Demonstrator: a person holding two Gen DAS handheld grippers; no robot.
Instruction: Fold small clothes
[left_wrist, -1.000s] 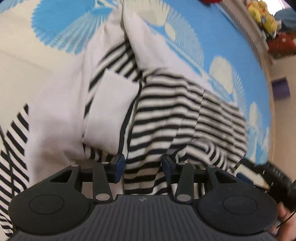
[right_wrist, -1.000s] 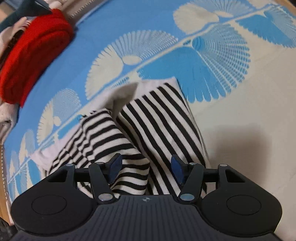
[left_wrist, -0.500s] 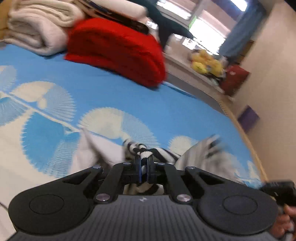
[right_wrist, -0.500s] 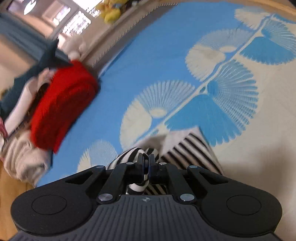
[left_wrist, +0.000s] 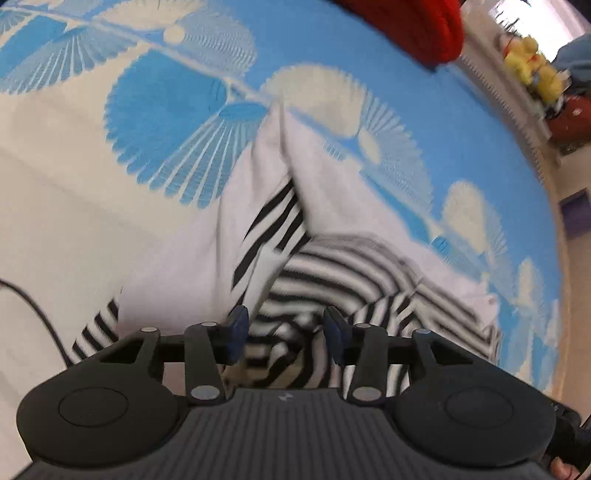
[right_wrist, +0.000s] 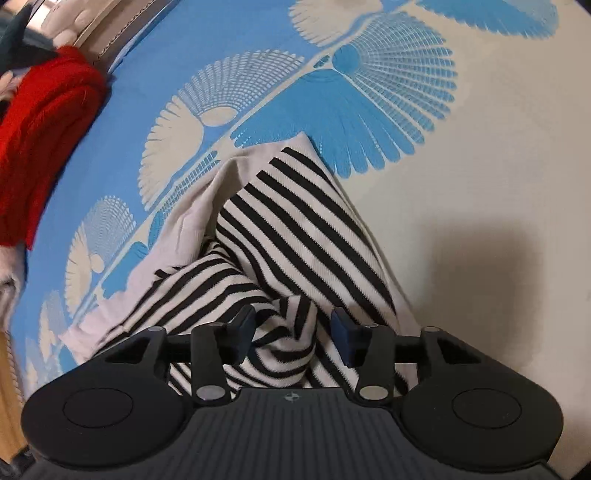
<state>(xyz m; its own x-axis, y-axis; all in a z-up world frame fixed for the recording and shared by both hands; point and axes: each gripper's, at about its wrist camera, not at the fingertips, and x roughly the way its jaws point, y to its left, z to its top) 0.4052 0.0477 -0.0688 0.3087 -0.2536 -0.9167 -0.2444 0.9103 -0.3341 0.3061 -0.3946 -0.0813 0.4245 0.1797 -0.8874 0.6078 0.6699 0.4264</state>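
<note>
A small black-and-white striped garment with plain white panels (left_wrist: 354, 266) lies bunched on the blue and cream patterned bedspread (left_wrist: 166, 96). My left gripper (left_wrist: 282, 336) is open, its blue-tipped fingers spread just above the rumpled striped cloth, holding nothing. In the right wrist view the same garment (right_wrist: 295, 229) lies folded over itself in a peak. My right gripper (right_wrist: 293, 336) is open too, with a fold of striped cloth lying loose between its fingers.
A folded red blanket (right_wrist: 37, 147) lies at the far edge of the bed, also in the left wrist view (left_wrist: 417, 22). Yellow plush toys (left_wrist: 532, 62) sit on a ledge past the bed edge. A black cable (left_wrist: 40, 317) runs at the left.
Half a second ago both grippers were shut on striped cloth and lifted. Now both have opened and let the cloth go, and they sit low over the garment.
</note>
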